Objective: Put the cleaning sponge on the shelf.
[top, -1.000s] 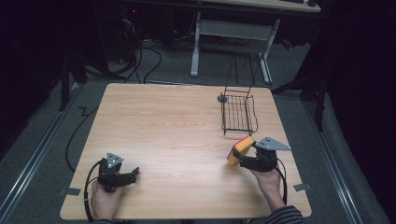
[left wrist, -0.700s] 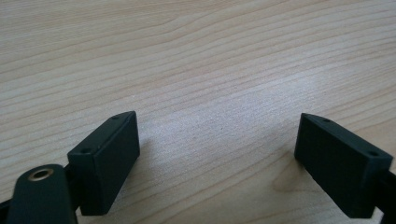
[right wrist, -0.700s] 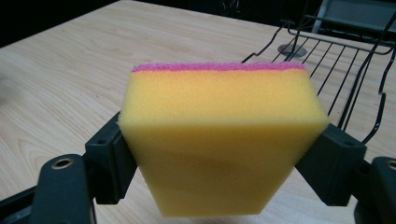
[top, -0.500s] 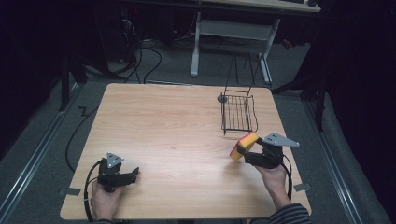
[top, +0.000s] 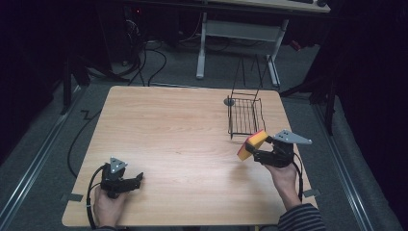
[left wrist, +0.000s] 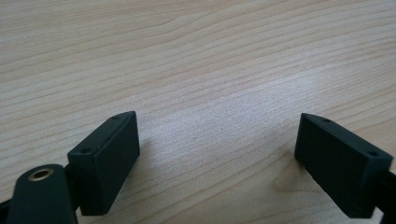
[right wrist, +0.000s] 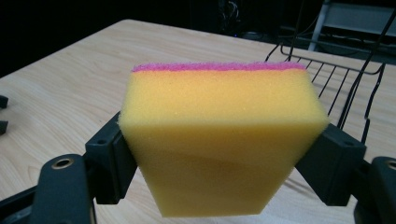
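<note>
A yellow sponge (top: pixel 252 145) with a pink scouring layer is held off the wooden table (top: pixel 183 139), and my right gripper (top: pixel 258 152) is shut on it. In the right gripper view the sponge (right wrist: pixel 223 140) is squeezed between both jaws, its pink layer on top. A black wire basket (top: pixel 244 115) stands just beyond it, at the table's far right. At the near left corner my left gripper (top: pixel 138 179) rests low on the table. In the left gripper view its jaws stand wide apart over bare wood, so that gripper (left wrist: pixel 219 163) is open.
The wire basket (right wrist: pixel 345 79) rises to the right behind the sponge in the right gripper view. A small round grey disc (top: pixel 229 101) lies by the basket's far left corner. Beyond the table are a desk frame (top: pixel 238 33) and cables (top: pixel 149 62) on the floor.
My right gripper has lifted the sponge up and carried it slightly toward the basket. The left gripper has stayed where it was.
</note>
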{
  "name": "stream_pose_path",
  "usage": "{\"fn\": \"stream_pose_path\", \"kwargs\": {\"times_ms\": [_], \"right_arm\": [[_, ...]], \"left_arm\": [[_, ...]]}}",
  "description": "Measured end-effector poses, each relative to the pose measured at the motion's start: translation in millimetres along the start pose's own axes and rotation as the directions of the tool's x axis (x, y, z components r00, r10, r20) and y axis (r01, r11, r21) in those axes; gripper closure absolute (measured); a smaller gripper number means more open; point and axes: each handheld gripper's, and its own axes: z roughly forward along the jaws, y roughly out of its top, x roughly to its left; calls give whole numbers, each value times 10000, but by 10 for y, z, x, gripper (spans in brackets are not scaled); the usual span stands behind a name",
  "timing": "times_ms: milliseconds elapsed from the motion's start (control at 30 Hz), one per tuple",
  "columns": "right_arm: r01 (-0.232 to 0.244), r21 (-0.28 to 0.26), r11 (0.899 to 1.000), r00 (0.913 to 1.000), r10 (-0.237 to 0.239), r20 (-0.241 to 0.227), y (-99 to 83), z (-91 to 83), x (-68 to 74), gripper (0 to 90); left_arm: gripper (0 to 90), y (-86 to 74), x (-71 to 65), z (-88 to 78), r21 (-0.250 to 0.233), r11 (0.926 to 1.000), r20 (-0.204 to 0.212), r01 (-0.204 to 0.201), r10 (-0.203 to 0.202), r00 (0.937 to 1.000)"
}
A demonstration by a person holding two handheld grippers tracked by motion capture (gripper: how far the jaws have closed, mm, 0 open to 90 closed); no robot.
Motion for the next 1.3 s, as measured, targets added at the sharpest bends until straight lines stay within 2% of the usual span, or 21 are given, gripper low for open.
{"fn": "stream_pose_path", "kwargs": {"times_ms": [433,500,567,667,967,1100,1200,1300], "right_arm": [[43,-117,9999,9998,-41,200,197,27,-73,229],[-71,-222,9997,9999,74,152,219,48,-86,229],[-172,-102,9998,9997,174,185,249,97,-110,229],[-165,-220,9996,9987,175,488,307,145,-134,230],[-181,-374,9991,9954,215,935,465,270,-213,230],[-107,-259,9996,9925,138,1211,499,343,-258,231],[-325,-358,9988,9911,368,1279,494,425,-304,231],[-381,-324,9987,9869,427,1555,472,507,-346,231]], "left_arm": [[146,-1,-2,-2,6,10000,-2,-3,3,10000],[146,-1,-1,-1,6,10000,-1,-4,4,10000],[146,-1,-1,-2,7,10000,-2,-6,6,10000],[146,-1,-2,-3,22,10000,10,-9,9,10000],[146,-1,-2,-3,22,10000,8,-9,9,10000],[146,-1,-2,-3,19,10000,8,-8,8,10000],[146,-1,-2,-3,21,10000,8,-9,9,10000],[146,-1,-2,-3,20,10000,8,-10,10,10000]]}}
